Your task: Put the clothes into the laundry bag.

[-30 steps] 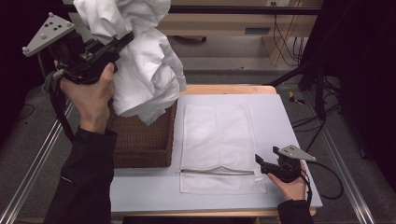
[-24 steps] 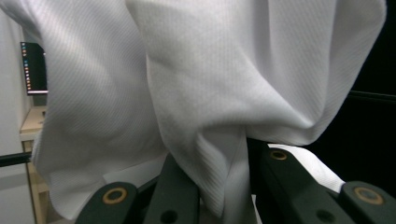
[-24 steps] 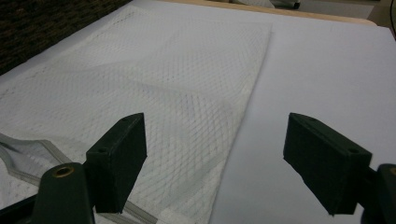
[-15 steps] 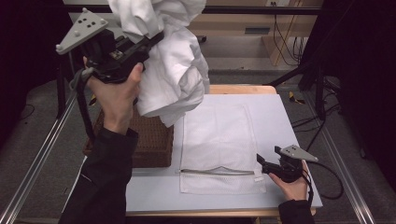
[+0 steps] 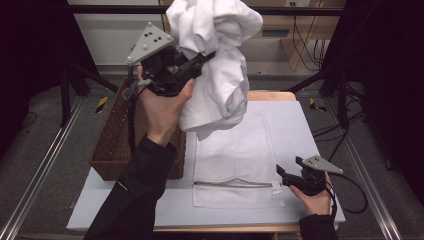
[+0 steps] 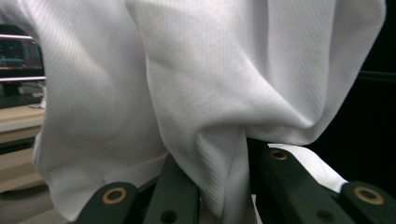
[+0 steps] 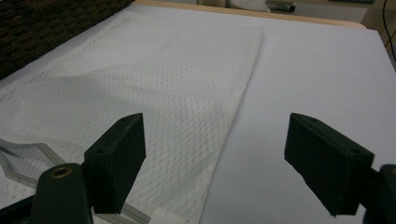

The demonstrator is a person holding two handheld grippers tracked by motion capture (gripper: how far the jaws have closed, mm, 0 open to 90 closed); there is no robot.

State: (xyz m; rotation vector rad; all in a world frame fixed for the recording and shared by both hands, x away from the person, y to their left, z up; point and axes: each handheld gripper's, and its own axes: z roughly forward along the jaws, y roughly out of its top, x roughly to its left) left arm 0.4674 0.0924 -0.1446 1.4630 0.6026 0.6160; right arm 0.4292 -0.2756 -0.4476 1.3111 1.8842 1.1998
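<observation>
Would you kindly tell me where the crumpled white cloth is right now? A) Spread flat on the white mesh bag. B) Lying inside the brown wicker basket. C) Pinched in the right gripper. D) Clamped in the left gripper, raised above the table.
D: the crumpled white cloth hangs from the left gripper, its jaws shut on a fold, above the white mesh bag.

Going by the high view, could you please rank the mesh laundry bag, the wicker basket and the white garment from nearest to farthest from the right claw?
From the right claw:
1. Mesh laundry bag, flat on the table just left of its jaws.
2. Wicker basket, at the table's left edge.
3. White garment, held high at the back.
</observation>
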